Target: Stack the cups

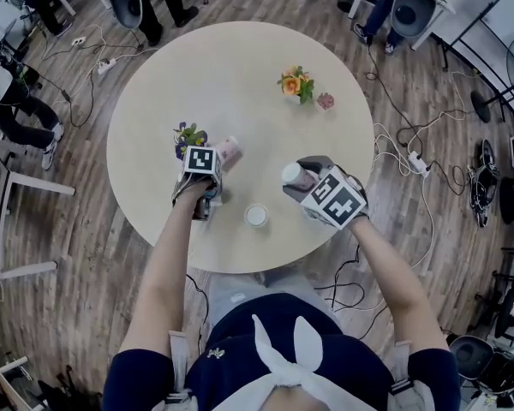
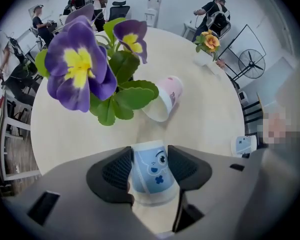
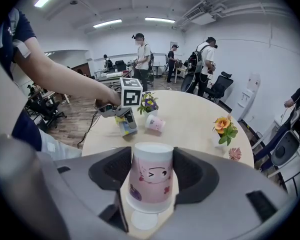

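Standing closest to the person, near the edge of the round beige table, is a small white paper cup. Just to its right, the right gripper is clamped on a pink paper cup with a winking face, held clear of the tabletop. On the white cup's other side, the left gripper points steeply down. Its jaws are spread wide on either side of a blue paper cup with a cartoon face, the pads close beside it without squeezing. Beyond, a second pink paper cup lies on its side next to a potted purple pansy. Farther across stand an orange-flowered plant and a small pink succulent.
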Demonstrator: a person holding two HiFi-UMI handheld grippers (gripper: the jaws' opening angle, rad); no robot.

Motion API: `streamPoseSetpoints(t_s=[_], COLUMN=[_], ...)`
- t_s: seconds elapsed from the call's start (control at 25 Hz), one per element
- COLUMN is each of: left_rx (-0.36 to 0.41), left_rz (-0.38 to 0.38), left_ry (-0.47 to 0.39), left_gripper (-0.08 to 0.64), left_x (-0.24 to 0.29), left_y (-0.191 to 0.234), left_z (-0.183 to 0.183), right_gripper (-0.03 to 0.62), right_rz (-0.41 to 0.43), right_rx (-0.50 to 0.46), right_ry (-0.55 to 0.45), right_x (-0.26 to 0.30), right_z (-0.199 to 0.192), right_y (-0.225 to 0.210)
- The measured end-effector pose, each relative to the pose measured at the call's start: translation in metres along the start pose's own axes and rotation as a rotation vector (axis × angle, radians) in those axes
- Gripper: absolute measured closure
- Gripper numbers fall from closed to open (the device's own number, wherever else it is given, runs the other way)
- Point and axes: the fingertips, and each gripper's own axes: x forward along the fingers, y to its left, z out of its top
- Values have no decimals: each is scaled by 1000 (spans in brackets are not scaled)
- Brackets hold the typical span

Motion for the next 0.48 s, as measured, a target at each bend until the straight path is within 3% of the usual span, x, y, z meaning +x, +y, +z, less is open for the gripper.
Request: streamPoseSetpoints(t_s=[0.16,0.48], left_rx=[37,162], left_rz=[12,51], left_ry=[-48,-274], left_gripper=[322,322], left_x=[-8,-44], left_y=[-1,-16], left_z=[0,5], right_gripper=[325,325], right_rz=[0,-5], right_rx=[8,31], right_ry=[-12,-42], right_x=[0,2], right_z=[3,-2], right_y=[1,0])
